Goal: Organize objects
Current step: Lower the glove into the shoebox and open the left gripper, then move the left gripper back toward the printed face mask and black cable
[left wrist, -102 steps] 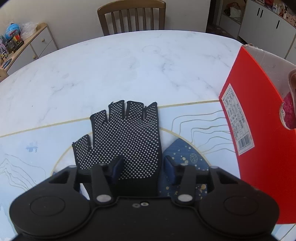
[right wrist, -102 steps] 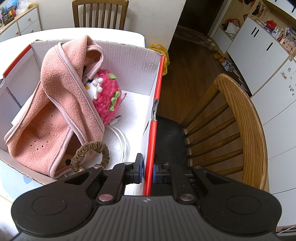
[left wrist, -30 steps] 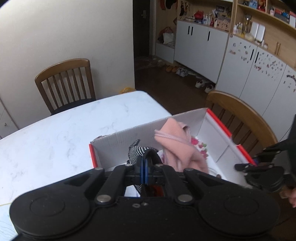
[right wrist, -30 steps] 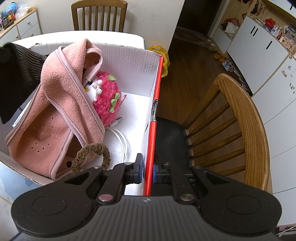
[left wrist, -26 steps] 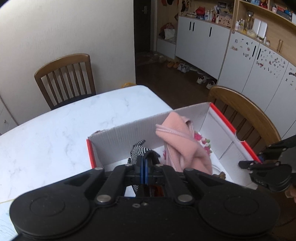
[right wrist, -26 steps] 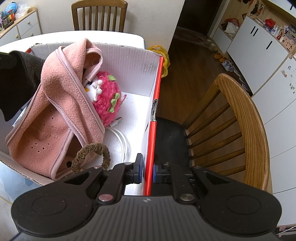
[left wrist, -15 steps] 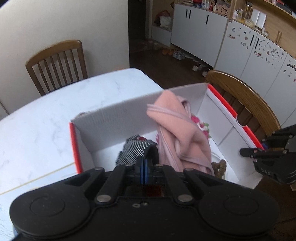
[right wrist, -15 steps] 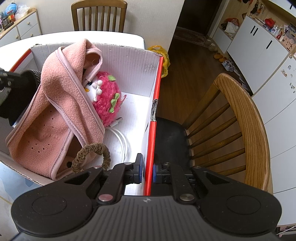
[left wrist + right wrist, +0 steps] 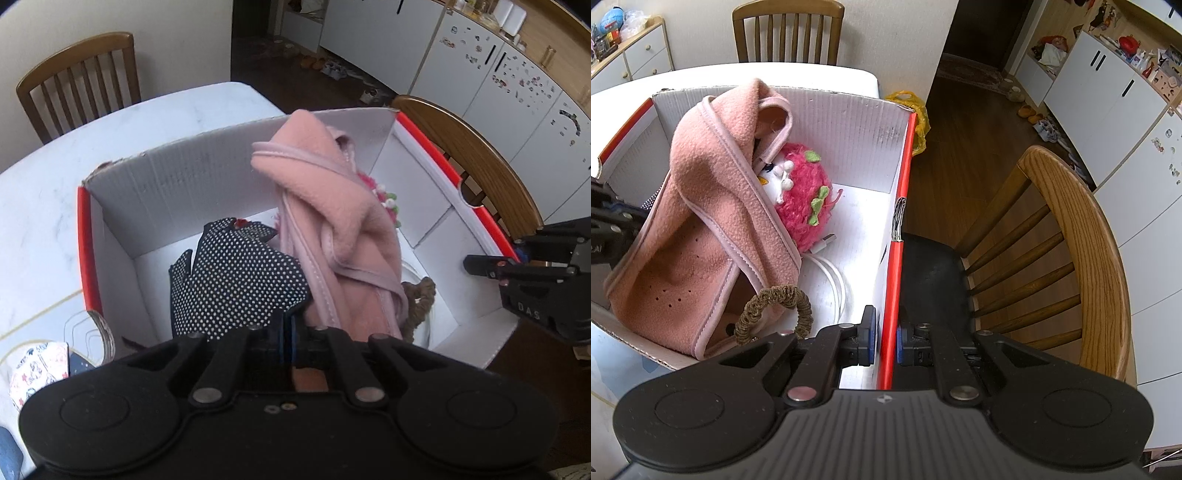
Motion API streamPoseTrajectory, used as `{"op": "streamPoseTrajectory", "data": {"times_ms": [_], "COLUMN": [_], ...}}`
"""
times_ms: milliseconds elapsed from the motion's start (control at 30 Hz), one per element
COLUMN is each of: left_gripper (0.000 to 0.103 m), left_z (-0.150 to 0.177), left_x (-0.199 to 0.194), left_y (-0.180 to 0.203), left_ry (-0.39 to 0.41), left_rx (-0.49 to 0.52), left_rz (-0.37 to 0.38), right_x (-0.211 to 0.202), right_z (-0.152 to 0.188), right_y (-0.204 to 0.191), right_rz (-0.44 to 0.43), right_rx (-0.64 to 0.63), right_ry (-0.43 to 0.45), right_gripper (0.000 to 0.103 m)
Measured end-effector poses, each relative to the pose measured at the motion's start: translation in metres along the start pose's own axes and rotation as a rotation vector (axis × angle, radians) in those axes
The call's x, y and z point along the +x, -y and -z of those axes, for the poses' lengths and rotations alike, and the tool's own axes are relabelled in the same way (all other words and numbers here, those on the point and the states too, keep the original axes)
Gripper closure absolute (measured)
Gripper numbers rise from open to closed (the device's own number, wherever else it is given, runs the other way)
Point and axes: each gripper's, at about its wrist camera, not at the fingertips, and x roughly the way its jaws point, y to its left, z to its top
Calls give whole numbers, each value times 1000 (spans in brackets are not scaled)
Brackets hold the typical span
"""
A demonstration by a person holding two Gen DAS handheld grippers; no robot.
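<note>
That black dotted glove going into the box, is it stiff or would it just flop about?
Probably floppy: the glove sags and folds from the shut left gripper. It looks light, being thin fabric. The raised dots likely keep it from slipping.

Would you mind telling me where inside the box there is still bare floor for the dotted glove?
Bare white floor shows under the dotted glove, between the box left wall and the pink fleece. A narrower strip lies between the pink plush and the red-edged wall, partly taken by the white cable. The middle is crowded.
</note>
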Motion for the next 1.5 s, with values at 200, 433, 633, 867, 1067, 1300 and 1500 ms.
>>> {"op": "streamPoseTrajectory", "data": {"times_ms": [200,433,633,867,1067,1300,1500], "left_gripper": [87,74,69,63,48,32,7], "left_z": [1,5,8,11,15,30,46], "left_x": [-3,-14,-33,-68,-106,-132,-136], "left_y": [-6,-10,-12,-26,-54,-94,-121], "left_ry": [-3,17,60,147,238,271,268], "left_rx": [-25,-39,-40,-79,-140,-214,-287], "left_rz": [12,22,39,32,-50,-143,-221], "right_x": [0,1,1,1,1,1,0], "right_z": [0,-1,-1,-1,-1,-1,-3], "right_y": [0,-1,-1,-2,-3,-3,-7], "right_rz": [0,0,0,-1,-1,-5,3], "right_rx": [0,-1,-1,-1,-2,-6,-15], "right_ry": [0,1,1,1,1,1,-4], "right_gripper": [93,93,93,93,93,93,93]}}
